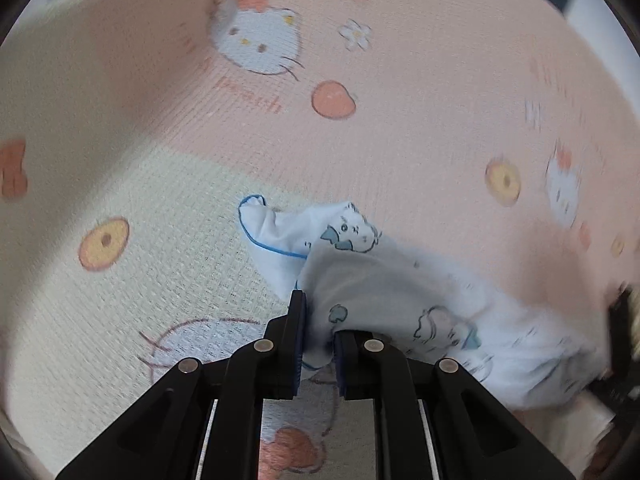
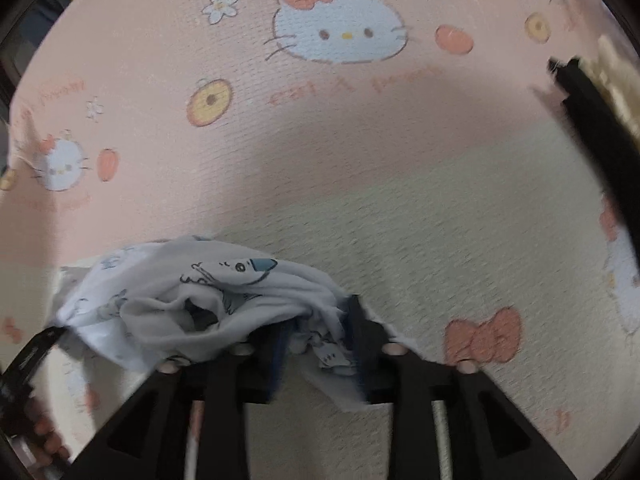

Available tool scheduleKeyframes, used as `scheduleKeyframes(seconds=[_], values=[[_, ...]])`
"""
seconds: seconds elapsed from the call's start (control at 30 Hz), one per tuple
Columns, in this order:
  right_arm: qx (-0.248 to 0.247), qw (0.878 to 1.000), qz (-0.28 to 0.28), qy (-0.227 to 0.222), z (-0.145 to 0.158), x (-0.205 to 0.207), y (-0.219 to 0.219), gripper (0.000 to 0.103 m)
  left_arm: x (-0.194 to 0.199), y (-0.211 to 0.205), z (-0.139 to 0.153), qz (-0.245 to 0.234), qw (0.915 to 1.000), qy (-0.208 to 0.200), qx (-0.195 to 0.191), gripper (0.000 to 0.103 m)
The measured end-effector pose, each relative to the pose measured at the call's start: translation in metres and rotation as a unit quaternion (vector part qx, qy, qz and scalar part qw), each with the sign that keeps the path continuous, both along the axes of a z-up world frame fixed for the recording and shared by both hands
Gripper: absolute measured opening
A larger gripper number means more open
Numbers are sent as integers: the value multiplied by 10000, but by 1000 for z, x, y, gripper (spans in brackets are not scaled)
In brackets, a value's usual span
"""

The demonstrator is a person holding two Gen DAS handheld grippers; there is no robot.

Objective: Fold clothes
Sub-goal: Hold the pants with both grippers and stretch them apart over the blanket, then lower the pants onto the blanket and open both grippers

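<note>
1. Left hand-held gripper [image 1: 318,344]: clenched on a bunched edge of the white garment [image 1: 372,280], cloth pinched between the two black fingers [image 1: 298,320].
2. Right hand-held gripper [image 2: 320,340]: grasping the same white garment [image 2: 192,292], fabric draped over and wedged between its fingers [image 2: 360,320]; motion blur there, exact closure hard to read.
3. Garment: white, printed with small blue cartoon animals and trimmed in blue piping [image 1: 256,240]; crumpled, strung between both tools, a loose part spreading to the right in the left wrist view.
4. Beneath: a pink and cream cartoon-cat mat [image 2: 400,208], with a large cat face [image 2: 340,28], an orange bow [image 2: 484,336] and a yellow ring [image 2: 210,100] printed on it.
5. Far right of the right wrist view: a dark blurred bar [image 2: 592,120], nature unclear.
6. Lower left corner of the right wrist view: fingertips of a hand [image 2: 44,436] beside a black frame.
</note>
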State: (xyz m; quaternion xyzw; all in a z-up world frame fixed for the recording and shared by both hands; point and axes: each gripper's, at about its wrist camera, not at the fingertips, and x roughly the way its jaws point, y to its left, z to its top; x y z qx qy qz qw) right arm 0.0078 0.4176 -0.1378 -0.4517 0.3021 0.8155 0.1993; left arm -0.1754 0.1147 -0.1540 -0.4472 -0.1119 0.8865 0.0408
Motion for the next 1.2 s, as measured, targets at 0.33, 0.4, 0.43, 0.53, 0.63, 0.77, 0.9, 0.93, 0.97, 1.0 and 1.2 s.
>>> scheduleKeyframes(seconds=[0.33,0.4,0.43,0.53,0.63,0.77,0.9,0.93,0.97,1.0,1.2], values=[[84,9995,44,315,31,22,-17,73,13,-22,10,377,9946,79,961,65],[141,9988,12,471,40,26,-17,76,15,-19,12,431,9957,73,813,65],[169,9983,-4,549,44,27,-17,78,16,-18,14,435,9964,78,726,65],[329,9971,-50,686,48,29,-12,78,16,-16,21,450,9969,69,635,65],[126,9981,-201,573,36,28,-5,79,22,-16,29,468,9972,151,558,65],[-142,9982,-402,417,19,33,1,78,32,-3,43,294,9989,292,228,65],[-463,9971,-583,183,1,41,7,78,43,17,57,4,9988,477,-110,65],[-482,9970,-579,166,0,42,8,78,46,22,61,-69,9984,524,-194,65],[-500,9970,-573,150,-1,43,9,78,48,27,64,-141,9979,570,-279,65],[-518,9969,-568,134,-2,43,9,79,51,32,68,-214,9972,615,-363,65],[-373,9987,-349,-39,-4,42,6,79,67,76,65,-824,9928,600,-629,65]])
